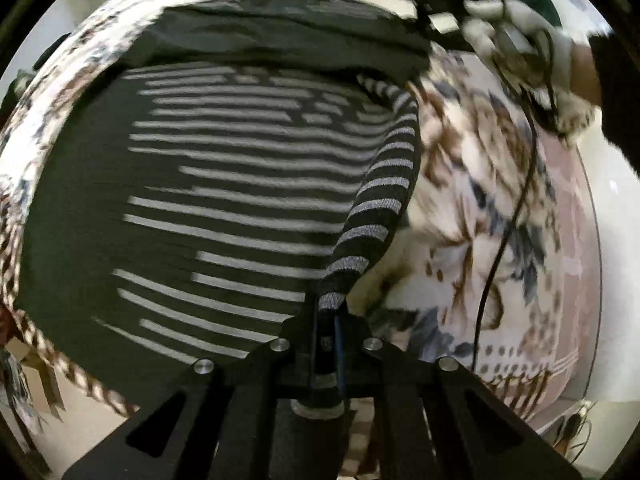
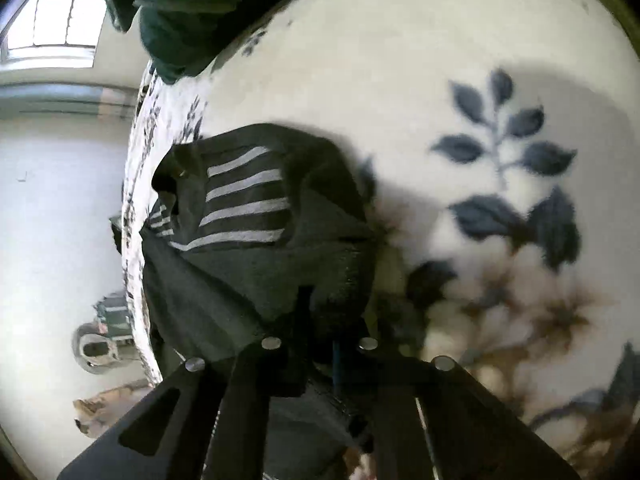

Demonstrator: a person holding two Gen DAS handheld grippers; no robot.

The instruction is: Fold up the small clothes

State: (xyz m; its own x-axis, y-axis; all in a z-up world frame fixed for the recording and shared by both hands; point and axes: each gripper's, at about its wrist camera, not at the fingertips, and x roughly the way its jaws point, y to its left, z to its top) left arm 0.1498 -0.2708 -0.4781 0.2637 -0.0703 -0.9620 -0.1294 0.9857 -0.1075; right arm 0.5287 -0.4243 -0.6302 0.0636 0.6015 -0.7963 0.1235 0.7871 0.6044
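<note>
A small dark garment with grey stripes (image 1: 208, 184) lies spread on a floral cloth (image 1: 480, 208). My left gripper (image 1: 326, 312) is shut on the end of its striped sleeve (image 1: 380, 196), which runs up and to the right from the fingers. In the right wrist view my right gripper (image 2: 320, 320) is shut on a bunched corner of the same garment (image 2: 248, 216), held just above the floral cloth (image 2: 400, 80). The right hand in a white glove (image 1: 520, 32) shows at the top right of the left wrist view.
A dark green folded cloth (image 2: 192, 12) lies at the far edge of the table. A black cable (image 1: 504, 232) hangs down from the gloved hand across the cloth. The table edge (image 2: 136, 216) drops to a pale floor on the left.
</note>
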